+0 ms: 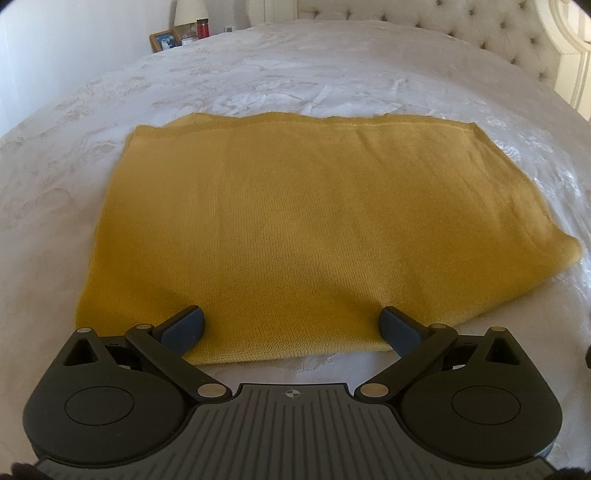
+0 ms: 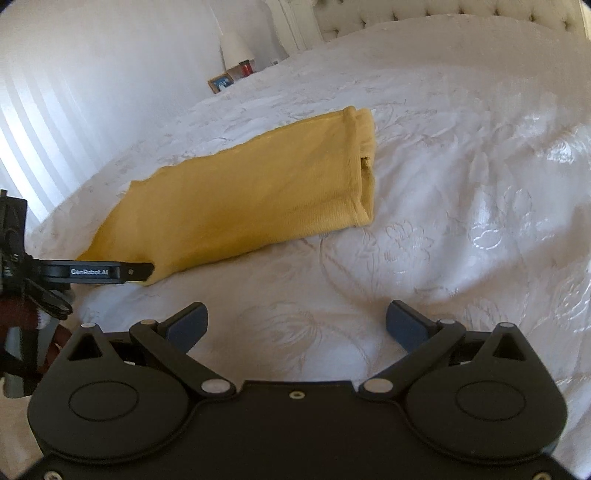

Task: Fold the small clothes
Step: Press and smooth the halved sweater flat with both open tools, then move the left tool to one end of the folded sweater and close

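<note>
A mustard-yellow knit garment (image 1: 280,218) lies folded flat as a rectangle on the white bedspread (image 1: 295,85). My left gripper (image 1: 291,325) is open, its blue-padded fingers spread wide just over the garment's near edge, holding nothing. In the right wrist view the same garment (image 2: 258,192) lies up and to the left, its layered end at the right. The left gripper (image 2: 110,272) shows there at the garment's near corner. My right gripper (image 2: 295,321) is open and empty over bare bedspread (image 2: 443,229), apart from the garment.
A tufted headboard (image 1: 480,29) runs along the far right. A nightstand with a lamp (image 1: 190,14), a red cup (image 1: 202,29) and a framed photo (image 1: 164,40) stands beyond the bed at the far left. A white wall (image 2: 74,92) lies left.
</note>
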A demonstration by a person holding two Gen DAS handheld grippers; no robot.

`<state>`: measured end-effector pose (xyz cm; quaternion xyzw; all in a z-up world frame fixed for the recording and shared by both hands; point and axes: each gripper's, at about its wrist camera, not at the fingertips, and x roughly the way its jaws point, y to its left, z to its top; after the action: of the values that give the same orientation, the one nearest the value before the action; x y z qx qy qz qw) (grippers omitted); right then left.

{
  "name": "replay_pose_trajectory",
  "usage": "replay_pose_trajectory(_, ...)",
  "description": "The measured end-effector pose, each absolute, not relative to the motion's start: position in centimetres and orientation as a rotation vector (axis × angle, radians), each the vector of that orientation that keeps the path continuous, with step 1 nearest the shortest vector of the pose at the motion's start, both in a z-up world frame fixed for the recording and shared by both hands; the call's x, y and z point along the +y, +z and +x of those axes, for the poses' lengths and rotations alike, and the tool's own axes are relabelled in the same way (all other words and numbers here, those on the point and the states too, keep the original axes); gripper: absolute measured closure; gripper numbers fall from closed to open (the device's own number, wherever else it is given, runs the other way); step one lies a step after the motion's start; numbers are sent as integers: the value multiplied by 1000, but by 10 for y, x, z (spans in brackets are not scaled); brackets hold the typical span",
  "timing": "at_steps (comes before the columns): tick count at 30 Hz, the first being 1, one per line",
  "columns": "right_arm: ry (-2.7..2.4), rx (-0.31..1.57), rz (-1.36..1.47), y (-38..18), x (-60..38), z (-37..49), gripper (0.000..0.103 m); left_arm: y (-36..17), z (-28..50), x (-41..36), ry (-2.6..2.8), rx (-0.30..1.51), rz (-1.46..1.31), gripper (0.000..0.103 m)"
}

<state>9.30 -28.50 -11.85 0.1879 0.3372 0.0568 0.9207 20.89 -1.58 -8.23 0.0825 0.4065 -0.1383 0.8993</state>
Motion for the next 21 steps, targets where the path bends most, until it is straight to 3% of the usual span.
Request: replay_pose_trajectory(21,123,697,382,-122,-281,93,0,-74,204,-8,-293,819,90,0)
